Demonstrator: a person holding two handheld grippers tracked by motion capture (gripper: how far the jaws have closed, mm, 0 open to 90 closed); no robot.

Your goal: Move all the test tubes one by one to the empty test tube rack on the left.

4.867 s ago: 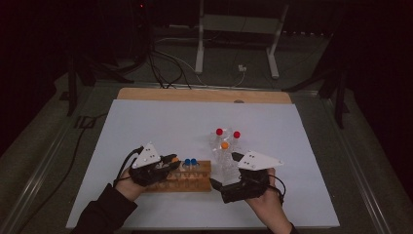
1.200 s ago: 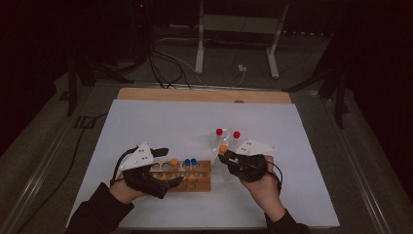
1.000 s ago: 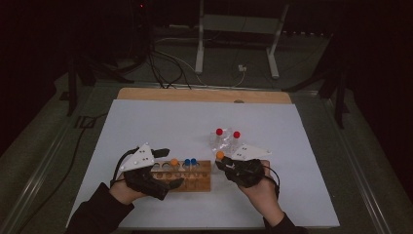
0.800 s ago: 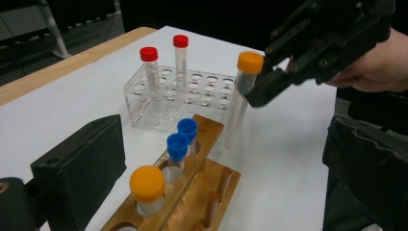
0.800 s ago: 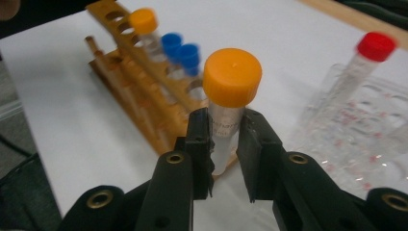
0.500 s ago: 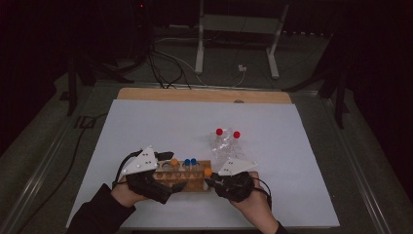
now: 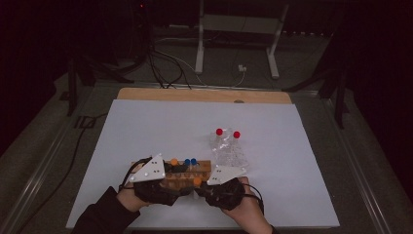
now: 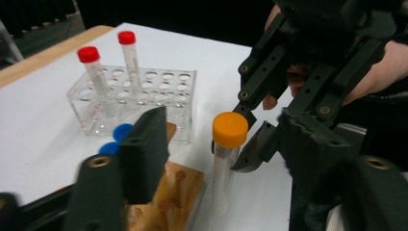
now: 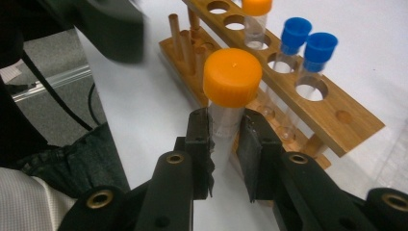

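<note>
The right gripper is clamped on an orange-capped tube, pads pressing the clear body just under the cap, and it holds the tube upright beside the near edge of the wooden rack. Just ahead of this gripper, the rack already carries another orange-capped tube and two blue-capped tubes seated in its top holes, with several holes free.

The left gripper has just been closing its jaws, which now stand about half open. The held tube stands between them, but no pad looks to press on it; one jaw hangs over the rack's end.

Farther beyond both grippers, the clear plastic rack on the white table holds two red-capped tubes.

Judging by this, three tubes are moved and a fourth is on its way. Left to do: lower this tube into a free hole, then fetch the two red ones.
</note>
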